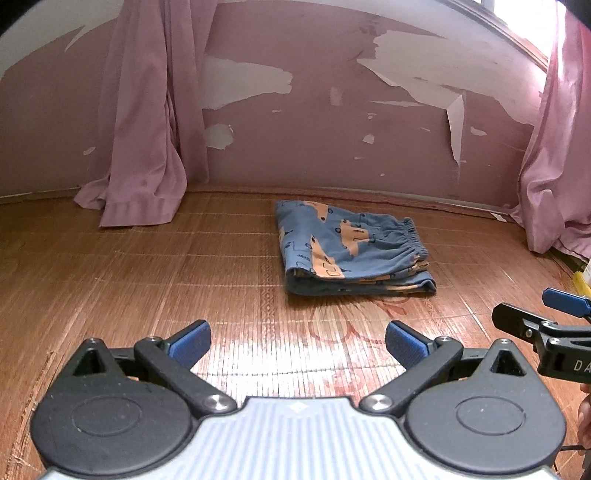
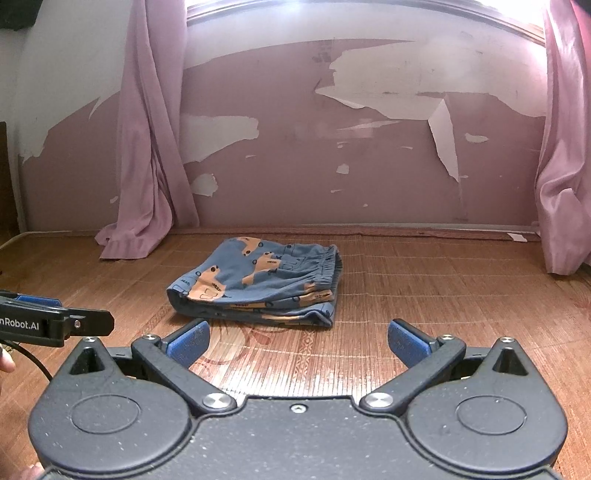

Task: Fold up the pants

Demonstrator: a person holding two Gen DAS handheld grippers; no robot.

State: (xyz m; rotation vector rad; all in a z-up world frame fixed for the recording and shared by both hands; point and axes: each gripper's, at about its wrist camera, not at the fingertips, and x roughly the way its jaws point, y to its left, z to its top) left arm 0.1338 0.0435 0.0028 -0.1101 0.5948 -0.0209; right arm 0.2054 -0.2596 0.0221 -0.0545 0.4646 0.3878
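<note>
Pink wall [image 1: 295, 110] with large patches of peeled paint closes the far side of both views; a window frame [image 2: 332, 11] runs along its top. Brown woven mat [image 1: 147, 266], marked with a faint reddish floral print, covers the whole foreground surface up to the wall. Pink curtains hang at both sides: the left curtain [image 1: 144, 129] drops to the mat and bunches there, and the right curtain [image 1: 554, 166] does the same near the right edge. Pants [image 1: 351, 251], blue with orange car prints, lie folded into a compact stack on the mat, elastic waistband toward the right, well apart from both curtains and short of the wall. Nothing lies between the pants and either tool.

Left hand-held gripper [image 1: 297, 345] is released, its blue-padded fingers [image 1: 190, 343] spread wide above bare mat, near the pants but not touching them. Right hand-held gripper [image 2: 298, 341] is likewise released and empty, just short of the stack's near edge. Each tool appears at the margin of the other's view. A black cable [image 2: 35, 363] trails beside the left tool, and a yellow object [image 1: 583, 278], too cropped to identify, sits at the right edge.
</note>
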